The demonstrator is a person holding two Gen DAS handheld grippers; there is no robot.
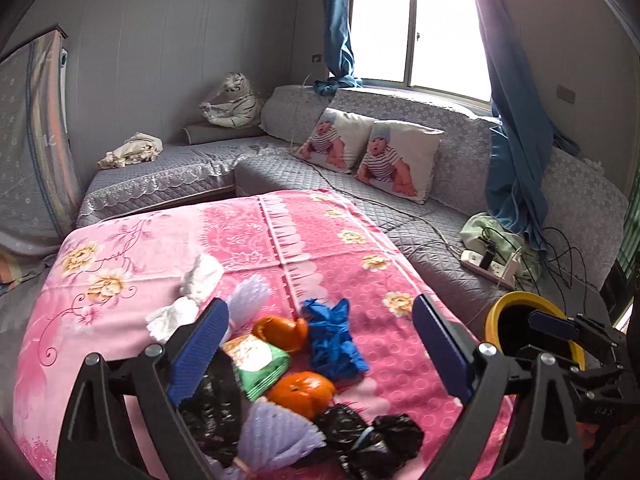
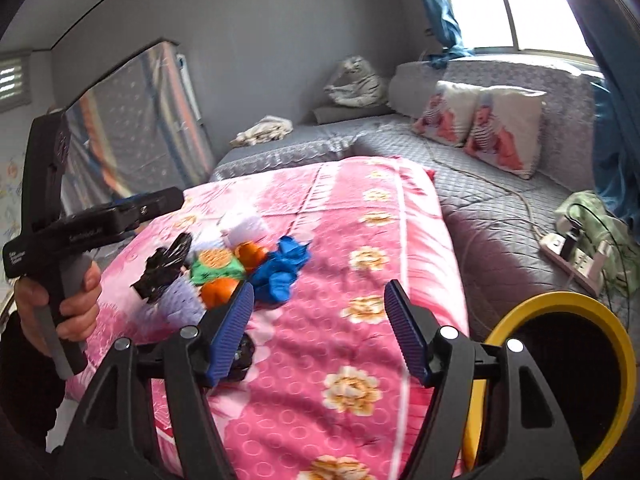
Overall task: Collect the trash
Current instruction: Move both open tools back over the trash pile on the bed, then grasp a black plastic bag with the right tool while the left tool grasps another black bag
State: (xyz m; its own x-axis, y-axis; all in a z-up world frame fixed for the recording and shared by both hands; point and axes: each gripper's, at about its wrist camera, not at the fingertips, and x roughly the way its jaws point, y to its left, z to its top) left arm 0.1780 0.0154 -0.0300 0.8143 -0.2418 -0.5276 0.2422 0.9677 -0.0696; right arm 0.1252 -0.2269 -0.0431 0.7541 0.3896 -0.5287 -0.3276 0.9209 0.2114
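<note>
Pink desk (image 1: 120, 248) holds trash pile; left claw (image 1: 320, 344) spread wide above it, right claw (image 2: 320, 332) spread, both empty; orange (image 1: 302, 394) may roll away; bin (image 2: 560, 308) could tip.

Pink blanket (image 1: 120, 264) patterned with cream-yellow flowers; blue crumpled glove (image 1: 334, 344); orange fruit (image 1: 302, 394); green packet (image 1: 260, 364); black crumpled bags (image 1: 368, 440); yellow-rimmed bin (image 2: 560, 308), black inside; grey quilted sofa (image 1: 440, 248); blue curtains (image 1: 516, 168)

Both wrist views look down-forward, close over the pink blanket (image 1: 120, 280) — sharing its trash pile (image 1: 280, 360) and sofa (image 1: 400, 216).
</note>
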